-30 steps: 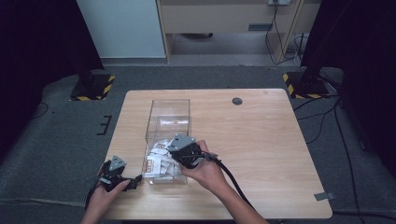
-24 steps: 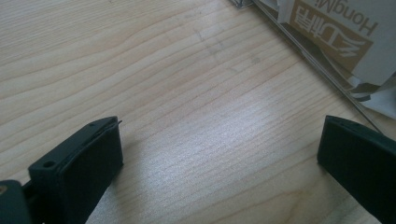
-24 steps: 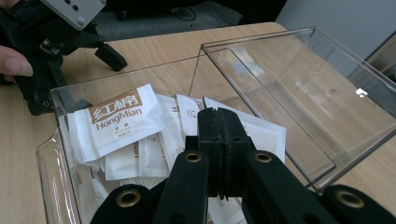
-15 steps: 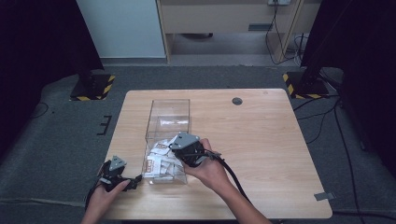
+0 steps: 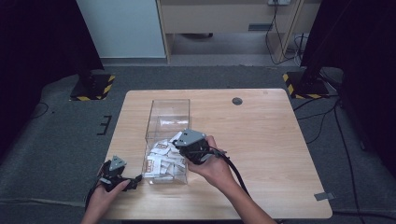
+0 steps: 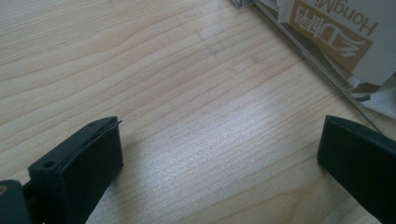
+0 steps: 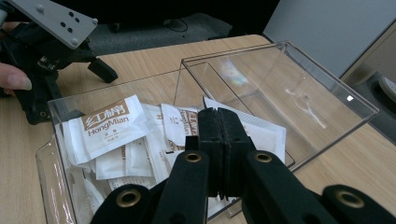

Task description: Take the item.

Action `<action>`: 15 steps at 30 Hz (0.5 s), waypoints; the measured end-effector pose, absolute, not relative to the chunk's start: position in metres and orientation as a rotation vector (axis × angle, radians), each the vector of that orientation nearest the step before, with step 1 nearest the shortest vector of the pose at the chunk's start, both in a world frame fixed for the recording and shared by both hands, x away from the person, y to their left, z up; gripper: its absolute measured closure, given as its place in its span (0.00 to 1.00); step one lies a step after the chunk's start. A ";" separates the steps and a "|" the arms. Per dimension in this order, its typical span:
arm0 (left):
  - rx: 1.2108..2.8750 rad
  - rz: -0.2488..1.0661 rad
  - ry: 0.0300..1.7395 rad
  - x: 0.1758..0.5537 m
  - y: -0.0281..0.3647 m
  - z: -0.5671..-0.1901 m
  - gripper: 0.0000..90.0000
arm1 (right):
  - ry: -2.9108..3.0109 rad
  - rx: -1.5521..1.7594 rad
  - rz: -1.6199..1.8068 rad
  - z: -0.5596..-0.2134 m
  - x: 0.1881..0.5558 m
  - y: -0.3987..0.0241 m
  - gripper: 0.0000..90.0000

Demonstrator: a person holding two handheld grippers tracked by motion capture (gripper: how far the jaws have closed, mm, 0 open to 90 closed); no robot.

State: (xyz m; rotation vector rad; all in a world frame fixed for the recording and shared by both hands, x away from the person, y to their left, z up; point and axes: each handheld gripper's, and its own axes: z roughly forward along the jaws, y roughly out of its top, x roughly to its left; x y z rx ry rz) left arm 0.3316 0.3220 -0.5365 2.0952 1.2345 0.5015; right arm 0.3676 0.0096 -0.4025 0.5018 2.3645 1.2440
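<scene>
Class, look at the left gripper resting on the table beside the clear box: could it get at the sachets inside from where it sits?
Probably not directly. The left gripper sits open on the table, and the clear box wall stands between it and the sachets; it would have to lift over the open top.

right tool clamped closed, left tool spread wide.

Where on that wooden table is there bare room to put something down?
The light wooden table is bare right of the clear plastic box, up to the small dark round grommet. It is crowded at the box's near end, among white paper sachets and both hand-held grippers.
</scene>
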 end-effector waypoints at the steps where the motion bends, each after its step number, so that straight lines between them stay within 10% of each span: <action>1: 2.095 0.502 1.235 0.332 0.322 -0.537 0.00 | 2.363 0.502 1.245 -0.402 0.368 0.009 0.99; 15: 2.093 0.501 1.236 0.332 0.322 -0.537 0.00 | 2.326 0.540 1.254 -0.393 0.373 -0.010 0.99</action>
